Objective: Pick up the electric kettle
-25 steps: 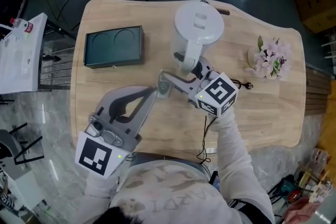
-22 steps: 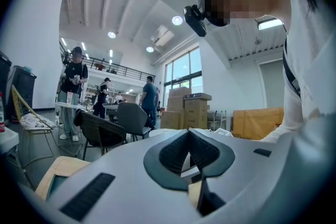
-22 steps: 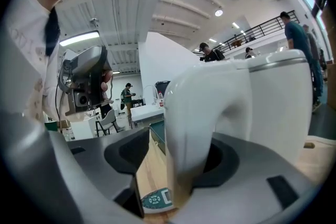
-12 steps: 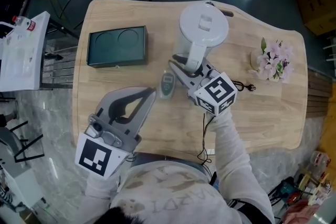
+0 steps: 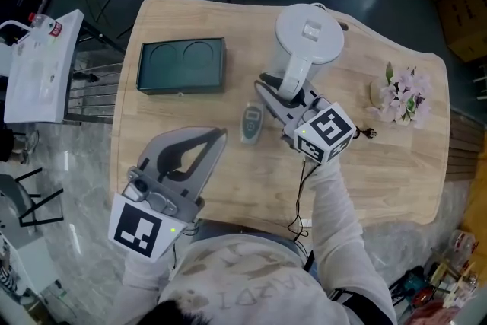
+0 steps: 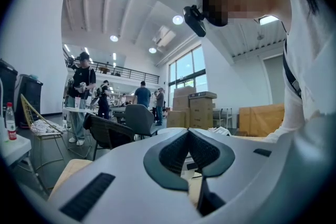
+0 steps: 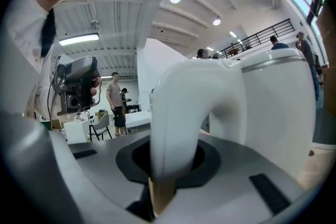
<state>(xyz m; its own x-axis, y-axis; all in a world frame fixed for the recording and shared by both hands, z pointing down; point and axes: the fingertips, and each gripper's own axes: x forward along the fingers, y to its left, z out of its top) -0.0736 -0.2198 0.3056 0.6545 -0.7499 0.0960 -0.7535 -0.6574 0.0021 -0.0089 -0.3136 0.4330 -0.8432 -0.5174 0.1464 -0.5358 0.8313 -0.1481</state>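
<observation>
A white electric kettle (image 5: 308, 34) stands on the wooden table (image 5: 380, 179), its handle (image 5: 294, 75) pointing toward me. My right gripper (image 5: 280, 90) is shut on that handle, low down near the body. In the right gripper view the white handle (image 7: 178, 113) fills the space between the jaws of my right gripper (image 7: 170, 165), and the kettle body (image 7: 278, 107) rises at the right. My left gripper (image 5: 213, 139) hovers over the table's near left part, apart from the kettle and shut on nothing. In the left gripper view, my left gripper (image 6: 189, 132) has its tips together.
A small grey handheld device (image 5: 252, 124) lies just left of the right gripper. A dark green box (image 5: 181, 65) sits at the back left, and pink flowers (image 5: 402, 93) at the right. A black cable (image 5: 304, 186) runs off the front edge. Chairs stand beyond the table.
The right gripper's jaws, open around the kettle handle a second ago, have closed on it. The left gripper has hardly moved.
</observation>
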